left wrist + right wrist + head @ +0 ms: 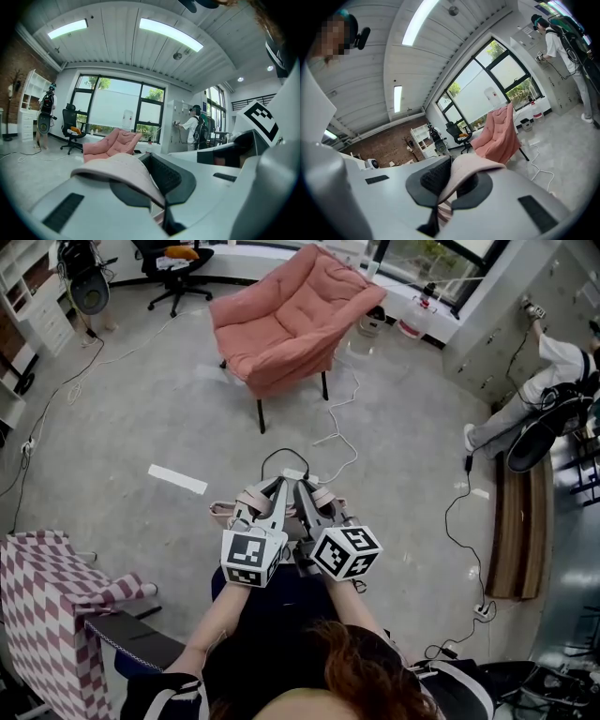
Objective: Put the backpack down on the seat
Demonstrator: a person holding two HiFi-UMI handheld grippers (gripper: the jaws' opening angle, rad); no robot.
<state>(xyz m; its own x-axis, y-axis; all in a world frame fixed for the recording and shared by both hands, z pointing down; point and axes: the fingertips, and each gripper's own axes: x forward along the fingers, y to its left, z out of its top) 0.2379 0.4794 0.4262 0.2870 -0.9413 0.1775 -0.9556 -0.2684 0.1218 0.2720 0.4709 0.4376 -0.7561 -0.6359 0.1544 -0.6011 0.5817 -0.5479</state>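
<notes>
The pale pink backpack (228, 513) hangs by its straps in front of the person, over the grey floor and well short of the seat. My left gripper (273, 495) and right gripper (304, 495) are side by side, almost touching, each shut on a strap. In the left gripper view a pink strap (123, 169) is pinched between the jaws of that gripper (157, 187). The right gripper (443, 185) likewise clamps a pink strap (466, 169). The seat, a salmon-pink armchair (291, 320) on dark legs, stands ahead with nothing on it; it also shows as the armchair (112, 143) and the armchair (499, 133).
White cables (339, 427) trail over the floor between me and the armchair, near a white strip (176, 479). A checked cloth (47, 596) covers something at the near left. A wooden bench (520, 521) and a person at lockers (548, 381) are to the right; an office chair (173, 268) is far back.
</notes>
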